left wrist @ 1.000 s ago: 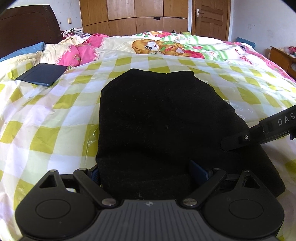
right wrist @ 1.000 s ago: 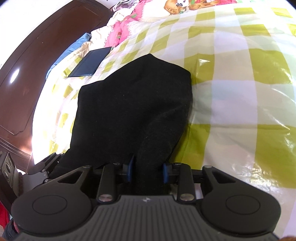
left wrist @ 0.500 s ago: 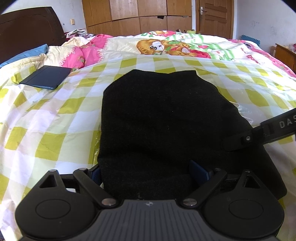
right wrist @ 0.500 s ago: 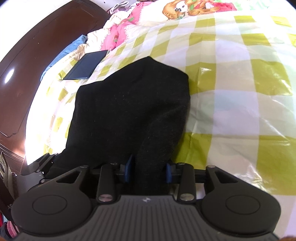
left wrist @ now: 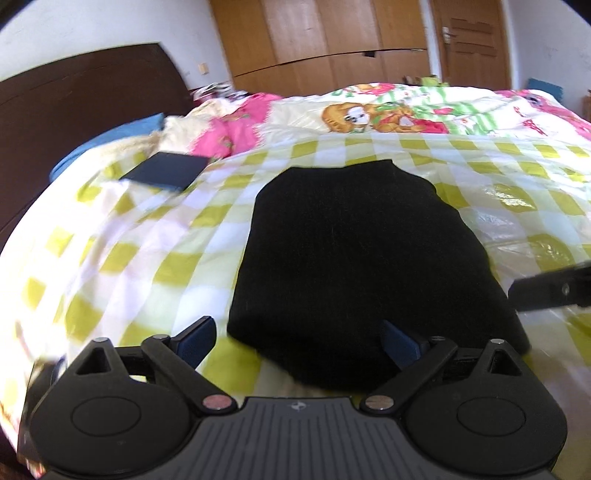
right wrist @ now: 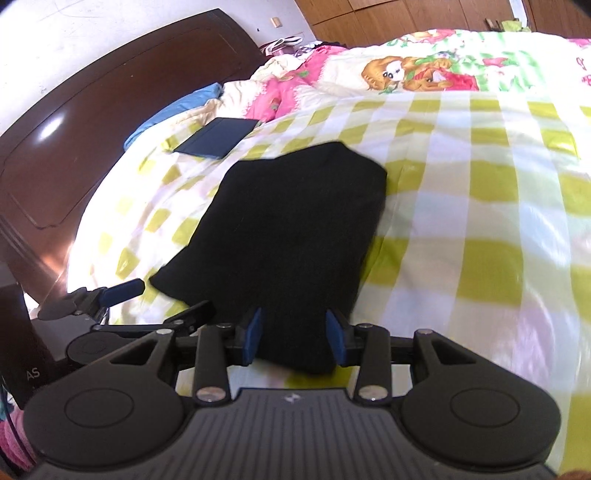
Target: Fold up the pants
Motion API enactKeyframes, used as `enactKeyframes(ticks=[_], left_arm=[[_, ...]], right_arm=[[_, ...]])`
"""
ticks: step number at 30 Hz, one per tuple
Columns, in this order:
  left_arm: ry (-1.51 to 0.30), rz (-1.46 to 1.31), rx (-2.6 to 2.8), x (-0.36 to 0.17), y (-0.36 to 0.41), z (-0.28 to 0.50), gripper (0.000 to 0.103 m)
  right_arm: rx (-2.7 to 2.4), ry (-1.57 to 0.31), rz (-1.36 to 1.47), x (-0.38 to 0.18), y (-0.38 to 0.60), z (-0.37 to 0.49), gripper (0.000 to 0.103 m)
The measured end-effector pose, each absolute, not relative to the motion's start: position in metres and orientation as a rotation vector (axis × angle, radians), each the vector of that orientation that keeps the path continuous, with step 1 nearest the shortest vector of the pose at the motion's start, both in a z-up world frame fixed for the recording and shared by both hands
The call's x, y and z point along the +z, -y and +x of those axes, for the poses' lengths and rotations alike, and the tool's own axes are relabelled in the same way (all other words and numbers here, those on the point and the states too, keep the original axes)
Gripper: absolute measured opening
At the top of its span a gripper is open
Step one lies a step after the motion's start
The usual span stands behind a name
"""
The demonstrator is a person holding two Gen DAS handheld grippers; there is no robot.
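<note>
Lying flat on the checked sheet [left wrist: 122, 254] of the bed, the black pants [left wrist: 354, 251] were already folded into a compact, roughly rectangular stack, its near edge just ahead of both tools. The left tool [left wrist: 299, 339] had its jaws spread wide, one blue pad off the cloth over the sheet and the other over the near edge, neither pressing on anything. The right tool [right wrist: 295, 336] stood with its jaws part open; the near end of the pants showed between the pads, but they did not appear to pinch it.

The step in hand looked like letting go and backing clear. Doing it well would mean keeping both sets of jaws open and drawing them straight off the near edge without snagging the top layer, so the fold stays square; any dragging could pull a layer loose.

The left wrist view showed the pants head-on, with a wooden wardrobe [left wrist: 325, 33] and a door [left wrist: 472, 40] behind the bed, and only a tip of the right tool at its edge. The right wrist view showed more of the dark headboard [right wrist: 92, 122], the navy tablet case [right wrist: 218, 137] near the pillows, and the left tool from the side.
</note>
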State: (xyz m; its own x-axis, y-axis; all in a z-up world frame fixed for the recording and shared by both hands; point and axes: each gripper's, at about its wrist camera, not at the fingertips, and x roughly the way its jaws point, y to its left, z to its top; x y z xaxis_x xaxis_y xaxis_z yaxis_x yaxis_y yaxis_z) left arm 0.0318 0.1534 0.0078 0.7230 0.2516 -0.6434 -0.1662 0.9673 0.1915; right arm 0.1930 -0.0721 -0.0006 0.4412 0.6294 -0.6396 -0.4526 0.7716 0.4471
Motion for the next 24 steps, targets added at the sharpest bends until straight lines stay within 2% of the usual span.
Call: enactKeyframes(ticks=[24], left_arm=[[-0.745,-0.031,0.3,0.013,-0.12,-0.036,0.103]], right_arm=[[0.701,-0.91,0.19,-0.012,0.096,0.133,0.041]])
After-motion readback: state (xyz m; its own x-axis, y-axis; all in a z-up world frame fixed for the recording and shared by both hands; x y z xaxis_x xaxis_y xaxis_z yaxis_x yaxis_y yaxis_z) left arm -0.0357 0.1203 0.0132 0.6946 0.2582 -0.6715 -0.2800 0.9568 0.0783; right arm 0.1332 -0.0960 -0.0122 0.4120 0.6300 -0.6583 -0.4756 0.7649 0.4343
